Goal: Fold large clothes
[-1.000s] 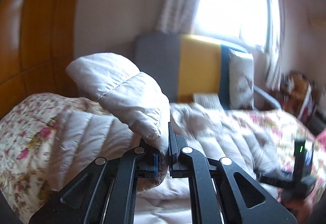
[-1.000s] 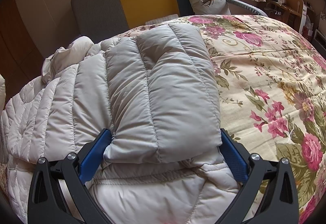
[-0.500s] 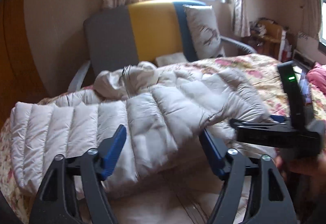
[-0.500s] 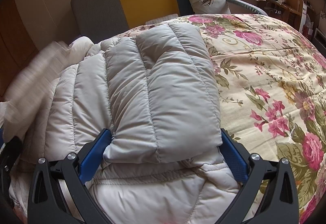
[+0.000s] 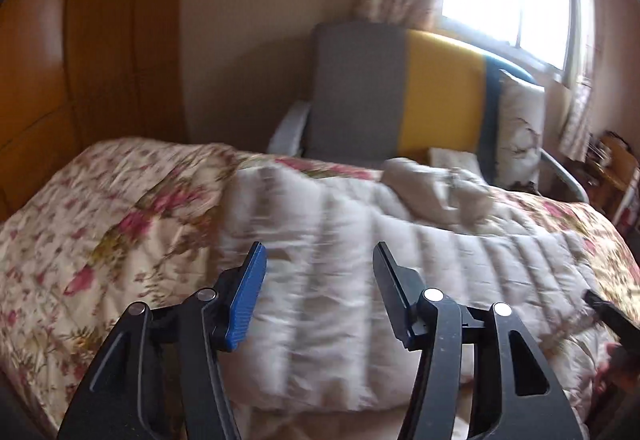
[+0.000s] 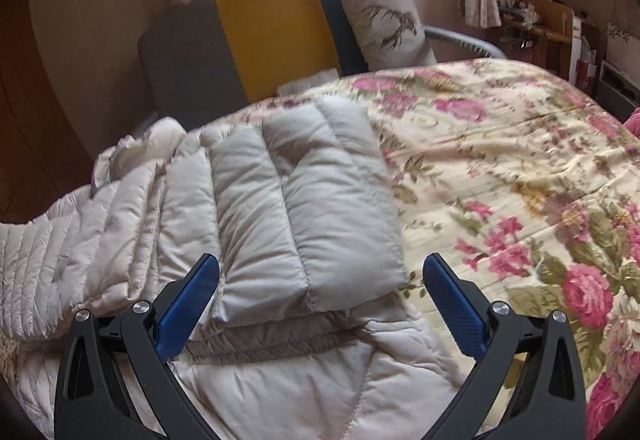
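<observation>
A cream quilted puffer jacket (image 5: 360, 260) lies on the floral bedspread (image 5: 100, 240), both sleeves folded across its body. In the right wrist view the jacket (image 6: 280, 207) has one folded sleeve lying on top, its cuff end just ahead of the fingers. My left gripper (image 5: 318, 260) is open and empty, held above the jacket's near edge. My right gripper (image 6: 320, 272) is open and empty, raised a little above the sleeve's cuff. The right gripper's tip (image 5: 608, 312) shows at the right edge of the left wrist view.
A grey, yellow and blue chair (image 6: 260, 39) with a deer-print cushion (image 6: 384, 19) stands behind the bed under the window. A wooden wardrobe (image 5: 60, 79) is on the left. Cluttered shelves (image 6: 552, 31) stand at the far right.
My left gripper let go of the sleeve it held, laid it across the jacket, and drew back to the left. My right gripper lifted up and back off the folded sleeve.
</observation>
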`<action>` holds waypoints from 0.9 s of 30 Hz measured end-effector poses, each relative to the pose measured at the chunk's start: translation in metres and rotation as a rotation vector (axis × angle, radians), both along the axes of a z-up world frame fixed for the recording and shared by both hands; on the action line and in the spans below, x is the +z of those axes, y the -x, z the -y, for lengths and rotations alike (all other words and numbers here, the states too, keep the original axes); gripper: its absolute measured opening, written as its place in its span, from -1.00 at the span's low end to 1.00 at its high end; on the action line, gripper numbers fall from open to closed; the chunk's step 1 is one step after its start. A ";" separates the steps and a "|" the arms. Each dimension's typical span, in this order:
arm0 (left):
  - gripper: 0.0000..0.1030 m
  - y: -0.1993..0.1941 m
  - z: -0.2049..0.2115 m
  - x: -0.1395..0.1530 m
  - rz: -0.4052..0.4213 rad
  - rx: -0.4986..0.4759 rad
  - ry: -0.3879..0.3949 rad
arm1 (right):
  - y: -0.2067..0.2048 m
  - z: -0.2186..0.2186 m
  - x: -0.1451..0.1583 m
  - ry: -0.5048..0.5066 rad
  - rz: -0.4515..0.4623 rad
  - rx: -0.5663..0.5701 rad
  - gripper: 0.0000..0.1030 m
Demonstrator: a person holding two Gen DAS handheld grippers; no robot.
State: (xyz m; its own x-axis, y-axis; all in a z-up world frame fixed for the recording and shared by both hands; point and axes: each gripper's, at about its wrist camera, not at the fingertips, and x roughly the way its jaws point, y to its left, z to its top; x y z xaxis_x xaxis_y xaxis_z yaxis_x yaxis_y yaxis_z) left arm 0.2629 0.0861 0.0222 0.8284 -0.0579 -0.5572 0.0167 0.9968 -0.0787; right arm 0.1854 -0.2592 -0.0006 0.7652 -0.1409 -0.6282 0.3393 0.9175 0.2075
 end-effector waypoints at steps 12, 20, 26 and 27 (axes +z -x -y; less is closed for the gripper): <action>0.06 -0.049 -0.015 -0.038 -0.120 0.062 -0.152 | -0.076 -0.089 -0.012 0.157 -0.221 0.231 0.97; 0.07 -0.097 -0.055 -0.082 -0.261 0.150 -0.001 | -0.084 -0.123 -0.015 0.215 -0.218 0.310 0.97; 0.19 -0.105 -0.079 -0.099 -0.292 0.153 0.135 | -0.096 -0.136 -0.032 0.265 -0.252 0.327 0.97; 0.20 -0.104 -0.080 -0.098 -0.293 0.147 0.144 | -0.096 -0.135 -0.033 0.265 -0.252 0.326 0.97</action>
